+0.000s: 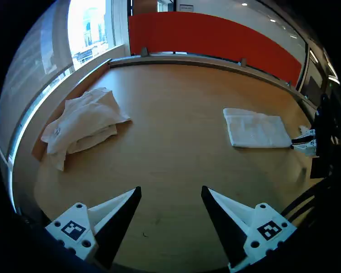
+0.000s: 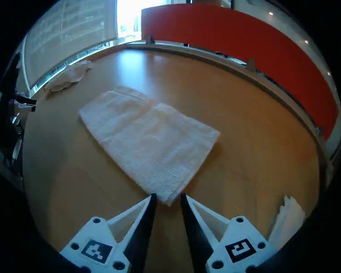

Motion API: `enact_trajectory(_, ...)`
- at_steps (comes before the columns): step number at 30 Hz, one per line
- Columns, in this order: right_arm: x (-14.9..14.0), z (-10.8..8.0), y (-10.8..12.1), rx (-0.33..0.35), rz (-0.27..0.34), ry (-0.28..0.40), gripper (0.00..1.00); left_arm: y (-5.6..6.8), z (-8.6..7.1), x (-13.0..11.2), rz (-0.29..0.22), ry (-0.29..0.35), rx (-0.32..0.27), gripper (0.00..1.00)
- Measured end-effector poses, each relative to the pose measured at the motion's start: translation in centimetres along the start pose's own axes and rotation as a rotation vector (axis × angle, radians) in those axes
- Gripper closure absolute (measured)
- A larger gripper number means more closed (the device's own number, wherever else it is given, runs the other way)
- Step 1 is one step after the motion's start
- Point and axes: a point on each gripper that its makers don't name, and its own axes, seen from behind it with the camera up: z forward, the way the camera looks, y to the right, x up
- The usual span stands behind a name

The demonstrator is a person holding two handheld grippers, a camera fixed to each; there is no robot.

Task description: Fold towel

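- Two cloths in left gripper view: one crumpled heap (image 1: 84, 120) by the window side, likely awaiting its turn, and one folded towel (image 1: 254, 129); my left gripper (image 1: 170, 187) hovers spread wide, empty.
- Right gripper view: right gripper (image 2: 167, 195), fingers nearly together with a slim gap, pinching nothing, sits at the towel's near corner, probably to square it; one white stack (image 2: 288, 218) lies nearby.

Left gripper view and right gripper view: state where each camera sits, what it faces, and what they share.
Left gripper view: rides the left gripper, fingers wide apart, facing across the wooden table; right gripper at the edge.
Right gripper view: rides the right gripper, fingers narrowly apart at a corner of the folded towel.
Shared: folded towel, crumpled towels, red partition.
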Motion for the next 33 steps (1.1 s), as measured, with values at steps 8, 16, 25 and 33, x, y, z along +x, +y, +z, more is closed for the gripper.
enact_trajectory(8, -0.2, 0.2, -0.1, -0.003, 0.0, -0.008, 0.88, -0.2, 0.1, 0.1, 0.003, -0.001, -0.002, 0.02)
enact_trajectory(16, 0.7, 0.2, 0.1, -0.017, -0.005, 0.007, 0.95, -0.3, 0.2, 0.1, 0.011, -0.004, -0.005, 0.02)
enact_trajectory(25, 4.6, -1.1, 0.1, -0.027, -0.03, 0.058, 0.95, -0.1, 0.3, 0.1, 0.005, -0.004, -0.013, 0.02)
enact_trajectory(33, 10.6, -1.8, -1.1, -0.009, -0.102, 0.11, 0.95, -0.1, 0.2, 0.5, -0.01, 0.009, -0.021, 0.02)
